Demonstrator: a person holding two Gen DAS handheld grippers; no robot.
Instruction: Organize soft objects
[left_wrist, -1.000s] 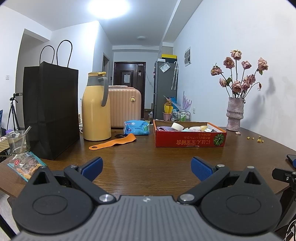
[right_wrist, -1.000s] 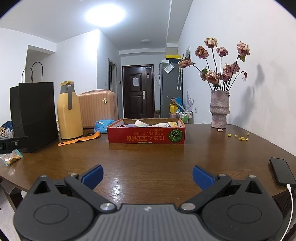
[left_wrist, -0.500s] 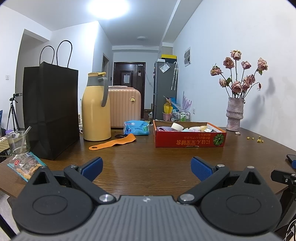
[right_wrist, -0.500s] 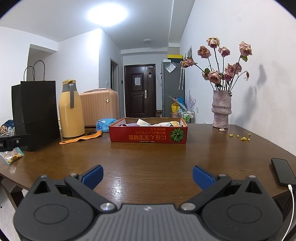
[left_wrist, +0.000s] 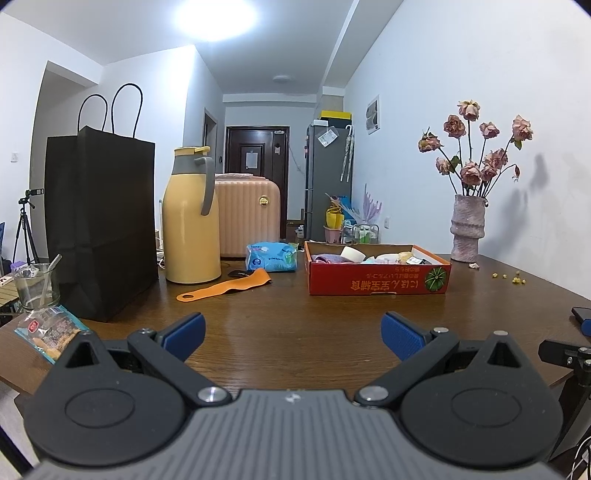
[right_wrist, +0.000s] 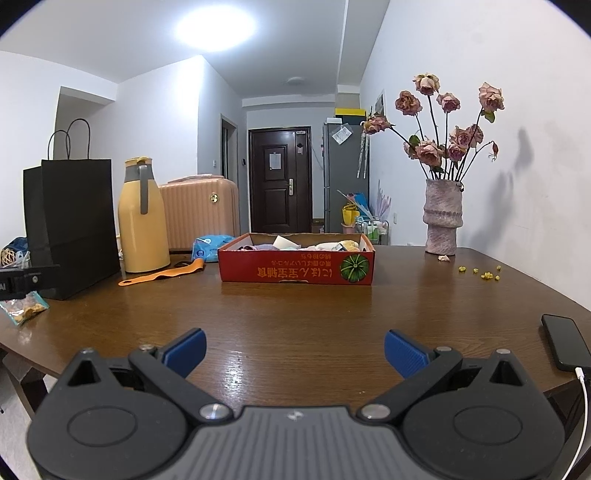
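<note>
A shallow red cardboard box with several soft items inside stands mid-table. Left of it lie an orange strap and a blue soft pack. My left gripper is open above the near table edge, nothing between its blue pads. Further right, my right gripper hangs open too and holds nothing. Both are well short of the box.
A black paper bag, a yellow thermos and a glass stand at the left, with a snack packet near the edge. A vase of dried roses stands far right; a phone lies on its cable.
The right gripper has risen and tilted slightly, so the table sits lower in its view. The left gripper has hardly moved. Both stay open.
</note>
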